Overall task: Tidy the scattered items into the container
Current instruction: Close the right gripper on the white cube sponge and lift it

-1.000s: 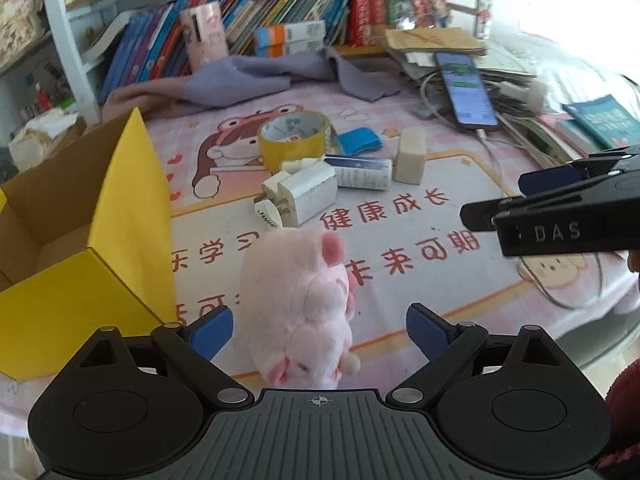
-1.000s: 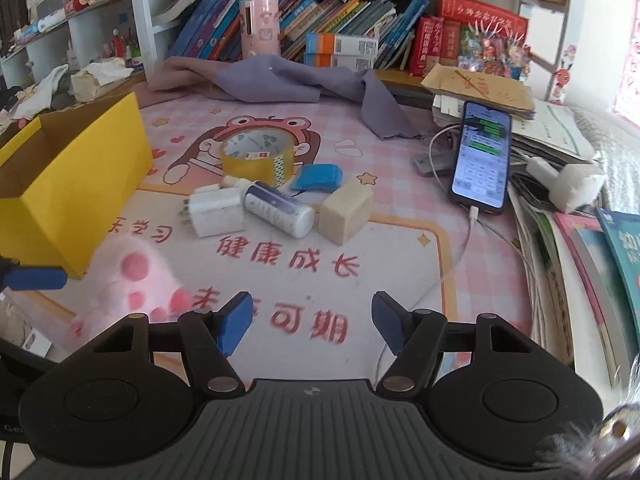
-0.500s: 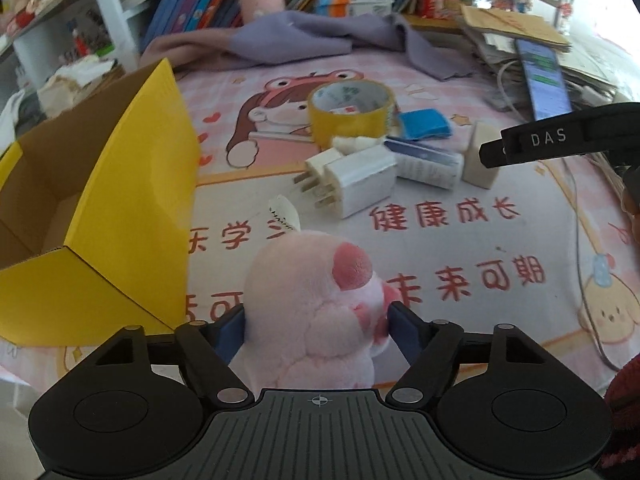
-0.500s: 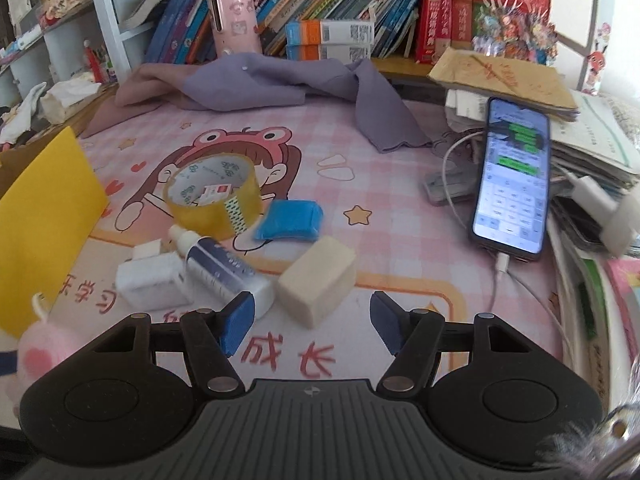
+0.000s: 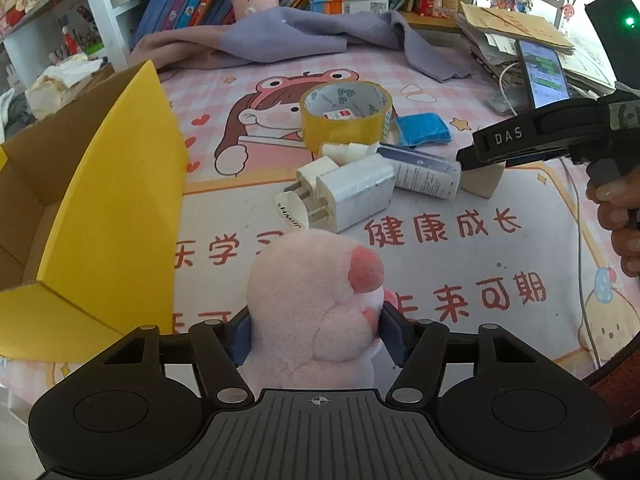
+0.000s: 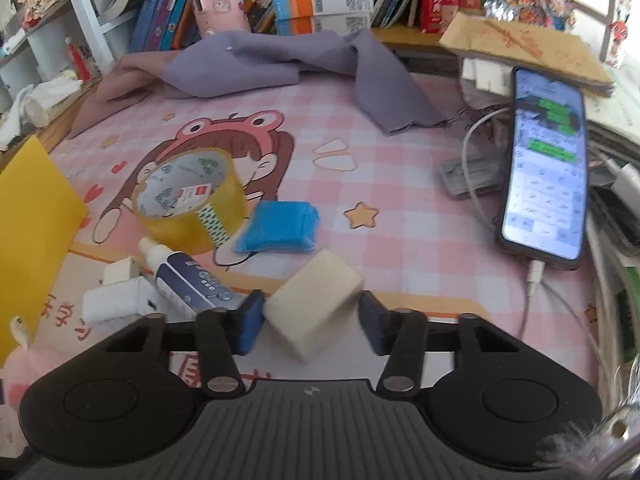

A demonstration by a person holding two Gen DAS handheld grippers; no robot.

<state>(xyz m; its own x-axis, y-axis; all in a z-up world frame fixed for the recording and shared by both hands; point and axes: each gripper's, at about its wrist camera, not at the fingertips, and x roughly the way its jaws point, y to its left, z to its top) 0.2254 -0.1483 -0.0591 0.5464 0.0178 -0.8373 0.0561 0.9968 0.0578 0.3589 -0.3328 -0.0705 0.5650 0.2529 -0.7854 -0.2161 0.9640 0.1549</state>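
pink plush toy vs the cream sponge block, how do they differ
The pink plush toy is rounded and fuzzy; the cream sponge block is flat-faced with square corners. The plush toy sits between the left tool's closing pads, which touch both its sides; the sponge block lies between the right tool's closing pads with a gap on one side. Both are outside the yellow box.

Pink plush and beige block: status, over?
Left hand-held gripper closing, pads on pink plush. Right hand-held gripper closing round beige block, right pad apart. Yellow box open, left of plush.
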